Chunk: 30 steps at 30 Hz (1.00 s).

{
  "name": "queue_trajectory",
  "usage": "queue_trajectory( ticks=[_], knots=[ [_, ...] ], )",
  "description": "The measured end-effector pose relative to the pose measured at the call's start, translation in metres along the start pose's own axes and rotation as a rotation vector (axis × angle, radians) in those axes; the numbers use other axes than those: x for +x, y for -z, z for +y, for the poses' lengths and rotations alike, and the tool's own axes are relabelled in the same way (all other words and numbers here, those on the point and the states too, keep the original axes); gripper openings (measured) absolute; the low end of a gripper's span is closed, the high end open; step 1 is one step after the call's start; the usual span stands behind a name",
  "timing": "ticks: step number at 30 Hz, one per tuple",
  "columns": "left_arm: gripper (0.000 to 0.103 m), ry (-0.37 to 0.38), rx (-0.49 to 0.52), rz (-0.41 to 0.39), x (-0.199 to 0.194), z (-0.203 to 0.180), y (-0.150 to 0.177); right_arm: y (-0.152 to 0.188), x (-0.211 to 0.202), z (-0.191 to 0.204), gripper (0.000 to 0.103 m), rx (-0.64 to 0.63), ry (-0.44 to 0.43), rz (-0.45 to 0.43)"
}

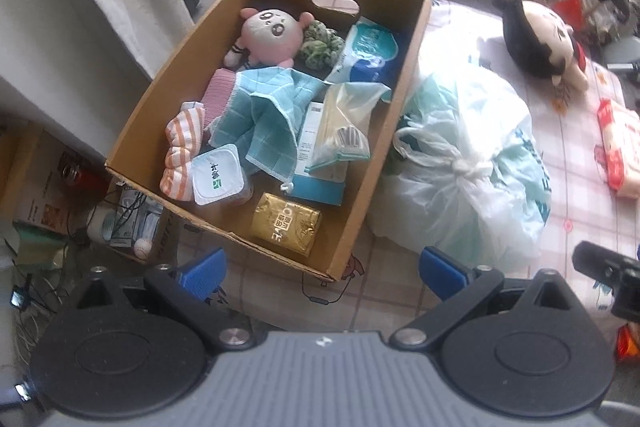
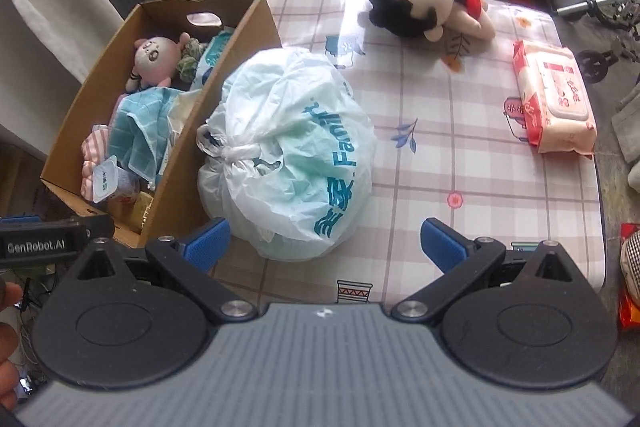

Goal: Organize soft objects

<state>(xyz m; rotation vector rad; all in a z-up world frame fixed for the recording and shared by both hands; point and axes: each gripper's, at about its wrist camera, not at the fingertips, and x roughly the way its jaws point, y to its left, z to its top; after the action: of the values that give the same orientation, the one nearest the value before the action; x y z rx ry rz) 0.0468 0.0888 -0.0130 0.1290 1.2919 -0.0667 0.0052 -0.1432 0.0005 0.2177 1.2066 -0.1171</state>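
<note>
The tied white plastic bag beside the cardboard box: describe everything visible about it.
The tied white plastic bag is thin, crinkled, translucent film with teal lettering and a pale green tint showing through. It is stuffed into a rounded bulge; its handles are knotted together on the side facing the box. It rests on the checked pink tablecloth, pressed against the brown cardboard box wall. Neither gripper touches it.

Knotted plastic bag (image 2: 286,155) crowding cardboard box (image 2: 256,23) side, open tablecloth (image 2: 440,155) right toward wipes pack (image 2: 554,103)
</note>
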Motion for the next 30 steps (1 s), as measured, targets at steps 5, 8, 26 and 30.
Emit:
queue_trajectory(
  ticks=[5,8,26,30],
  knots=[
    [0.103,-0.013,0.04,0.013,0.004,-0.007,-0.003,-0.004,0.013,0.008,0.102,-0.018,-0.001,0.052],
    [0.103,-0.033,0.056,0.024,0.009,-0.009,-0.005,-0.005,0.018,0.011,0.102,-0.024,-0.002,0.069],
    [0.103,-0.052,0.155,0.047,0.018,-0.018,-0.008,0.001,0.032,0.018,0.102,0.014,-0.014,0.146],
    [0.103,-0.048,0.167,0.046,0.019,-0.018,-0.008,0.001,0.033,0.019,0.102,0.013,-0.018,0.151]
  ],
)
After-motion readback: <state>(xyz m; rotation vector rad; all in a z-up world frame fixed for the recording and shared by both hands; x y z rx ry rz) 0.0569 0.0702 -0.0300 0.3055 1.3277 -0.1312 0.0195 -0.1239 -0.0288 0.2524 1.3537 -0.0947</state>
